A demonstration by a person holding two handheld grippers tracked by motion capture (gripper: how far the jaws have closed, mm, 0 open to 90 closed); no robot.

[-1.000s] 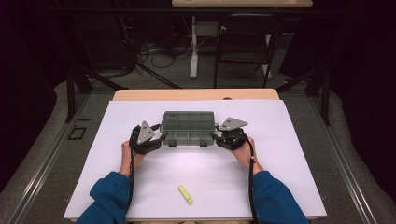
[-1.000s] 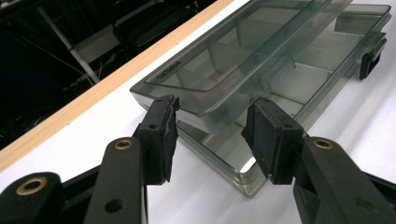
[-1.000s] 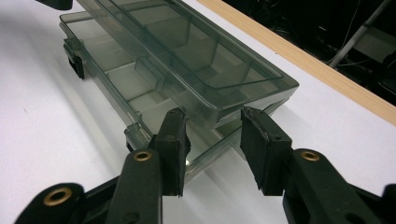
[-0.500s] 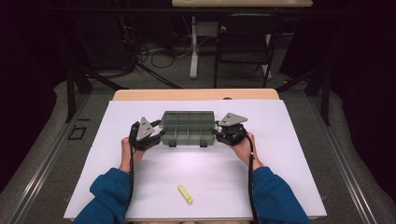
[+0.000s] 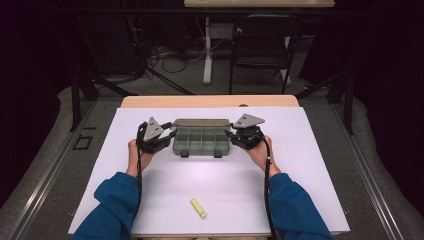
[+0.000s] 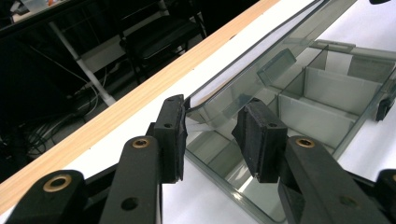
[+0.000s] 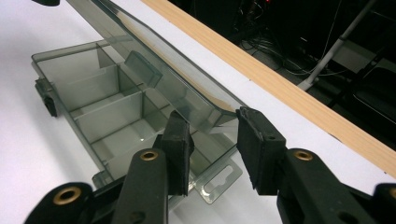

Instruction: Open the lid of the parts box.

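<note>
one smoky, see-through organiser box (image 5: 202,141) with inner dividers is seen at the middle of the white counter (image 5: 310,165), its lid (image 6: 261,56) raised at a tilt. the left tongs (image 6: 210,133) are set around the lid's left corner and the right tongs (image 7: 212,142) around its right corner. both have just been closing, partly open; whether the pads press cannot be told.

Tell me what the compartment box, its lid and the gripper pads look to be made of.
Compartment box: likely hard plastic, smoke-tinted and glossy; the white table shows through its walls.
Lid: apparently the same clear tinted plastic, with glare along its edge.
Pads: probably matte black rubber or foam, with no shine.
</note>
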